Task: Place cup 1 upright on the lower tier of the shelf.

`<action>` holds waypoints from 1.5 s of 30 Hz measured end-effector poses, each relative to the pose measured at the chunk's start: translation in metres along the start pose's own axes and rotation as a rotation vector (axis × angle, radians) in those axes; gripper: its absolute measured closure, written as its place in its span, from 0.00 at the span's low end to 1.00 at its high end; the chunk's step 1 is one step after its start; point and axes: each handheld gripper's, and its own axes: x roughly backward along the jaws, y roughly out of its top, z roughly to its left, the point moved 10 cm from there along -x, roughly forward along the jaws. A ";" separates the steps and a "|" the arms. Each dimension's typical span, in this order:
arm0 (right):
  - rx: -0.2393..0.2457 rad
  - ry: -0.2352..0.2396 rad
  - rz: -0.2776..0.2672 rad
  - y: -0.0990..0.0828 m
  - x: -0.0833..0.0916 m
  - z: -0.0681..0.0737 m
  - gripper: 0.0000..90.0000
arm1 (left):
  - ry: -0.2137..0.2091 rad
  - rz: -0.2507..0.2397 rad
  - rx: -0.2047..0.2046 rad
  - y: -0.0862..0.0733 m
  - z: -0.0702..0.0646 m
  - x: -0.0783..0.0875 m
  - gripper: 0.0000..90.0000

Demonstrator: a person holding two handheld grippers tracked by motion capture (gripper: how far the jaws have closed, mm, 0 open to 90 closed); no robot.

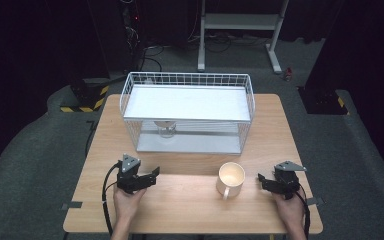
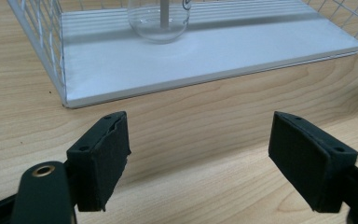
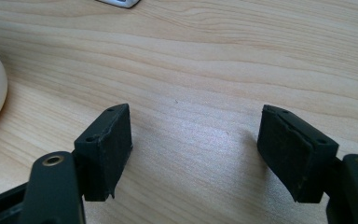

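**Two grippers, one mug, one glass, one wire basket**

Two grippers rest low over the near part of one wooden table [image 1: 190, 200], each held by one hand. The left gripper [image 1: 152, 176] has its jaws spread apart with nothing between them; in its own view only bare wood lies between the pads [image 2: 103, 158]. The right gripper [image 1: 263, 179] is likewise released and empty, its jaws wide over the tabletop.

One cream mug [image 1: 230, 179] stands upright between the two grippers, nearer the right one and apart from both, with its handle toward the person. One white wire basket [image 1: 187, 112] sits at the far middle of the table, open toward the person, with a white shelf on top. One clear glass [image 1: 166, 129] stands on its white floor, toward the left.

Grey carpet surrounds the table. The room beyond is dark, with one white metal stand [image 1: 240, 22] and two yellow-and-black striped bases.
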 end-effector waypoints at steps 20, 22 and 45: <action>0.000 0.000 0.000 0.000 0.000 0.000 0.29 | 0.023 0.028 -0.003 -0.018 0.000 -0.003 0.23; 0.000 0.000 0.000 0.000 0.000 0.000 0.29 | 0.030 0.027 -0.001 -0.019 0.001 -0.003 0.23; 0.000 0.000 0.000 0.000 0.000 0.000 0.29 | 0.107 0.113 -0.002 -0.051 0.014 -0.022 0.24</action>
